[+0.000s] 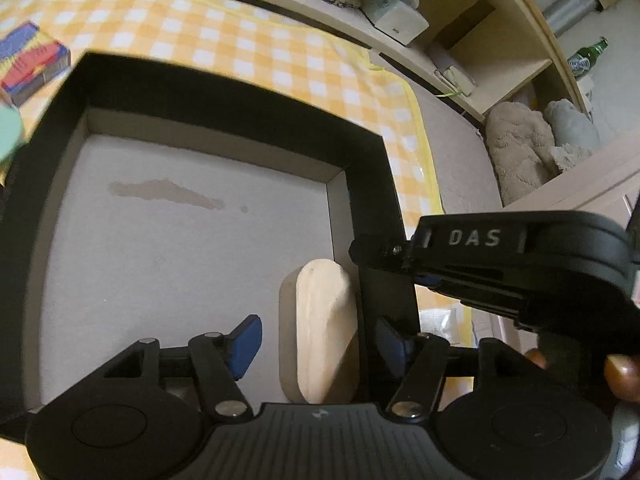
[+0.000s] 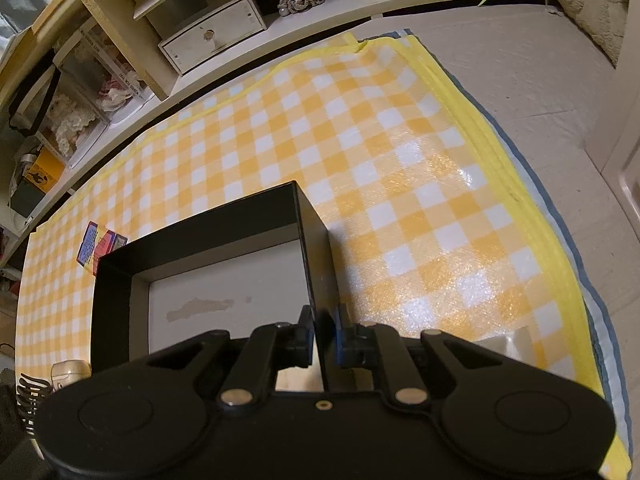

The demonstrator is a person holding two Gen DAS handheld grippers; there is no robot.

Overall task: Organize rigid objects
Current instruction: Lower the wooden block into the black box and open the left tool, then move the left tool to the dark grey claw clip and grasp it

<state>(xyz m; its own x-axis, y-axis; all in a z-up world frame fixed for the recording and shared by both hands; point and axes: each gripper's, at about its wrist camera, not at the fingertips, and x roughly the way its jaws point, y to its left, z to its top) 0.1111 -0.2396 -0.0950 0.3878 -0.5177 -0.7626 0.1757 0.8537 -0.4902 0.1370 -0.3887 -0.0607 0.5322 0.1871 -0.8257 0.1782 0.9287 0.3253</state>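
Observation:
A black open box (image 1: 368, 184) with a grey floor lies on a yellow checked mat. A pale wooden oval block (image 1: 326, 332) lies inside it against the right wall. My left gripper (image 1: 316, 340) is open, its blue pads either side of the block and the box wall. My right gripper (image 2: 323, 332) is shut on the box's right wall (image 2: 316, 248); it also shows in the left wrist view (image 1: 404, 256). A blue and red small box (image 1: 32, 60) lies on the mat beyond the black box, also seen in the right wrist view (image 2: 98, 246).
The yellow checked mat (image 2: 380, 152) covers a grey floor. Low shelves (image 2: 208, 40) with drawers, boxes and clutter run along the far side. Plush items (image 1: 528, 148) and a green bottle (image 1: 588, 58) sit at the right. A pale object (image 2: 66, 372) lies left of the box.

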